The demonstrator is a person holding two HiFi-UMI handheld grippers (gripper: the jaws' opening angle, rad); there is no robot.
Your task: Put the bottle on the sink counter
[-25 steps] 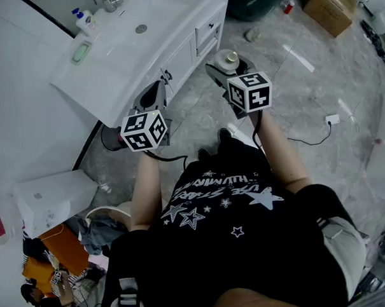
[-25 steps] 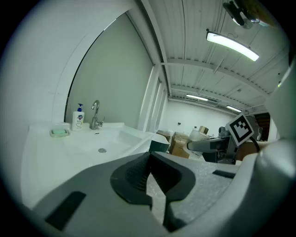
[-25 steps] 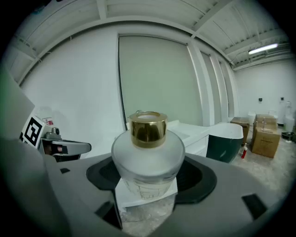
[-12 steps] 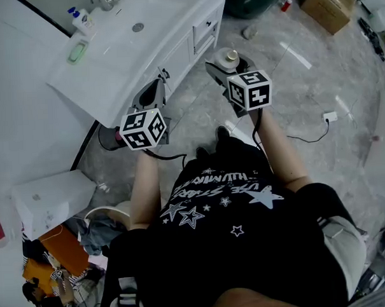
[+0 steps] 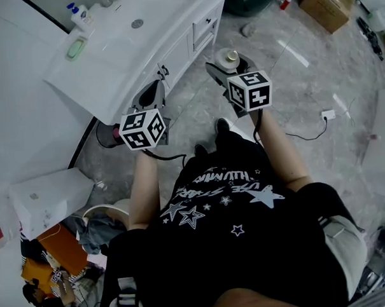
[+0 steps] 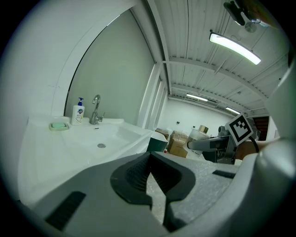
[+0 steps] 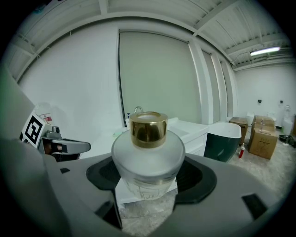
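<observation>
A frosted white bottle with a gold cap is held upright between the jaws of my right gripper, which is shut on its body. In the head view the bottle hangs over the grey floor, right of the white sink counter. My left gripper is shut and empty, its jaws meeting in front of the counter's near edge. From the left gripper view the counter stretches ahead, and the bottle shows off to the right.
On the counter stand a faucet, a soap dispenser and a green soap dish. A dark green tub and cardboard boxes lie beyond. A white box sits at lower left; a cable crosses the floor.
The counter has drifted slightly up and left in the head view. Both grippers keep their places, and the bottle stays held.
</observation>
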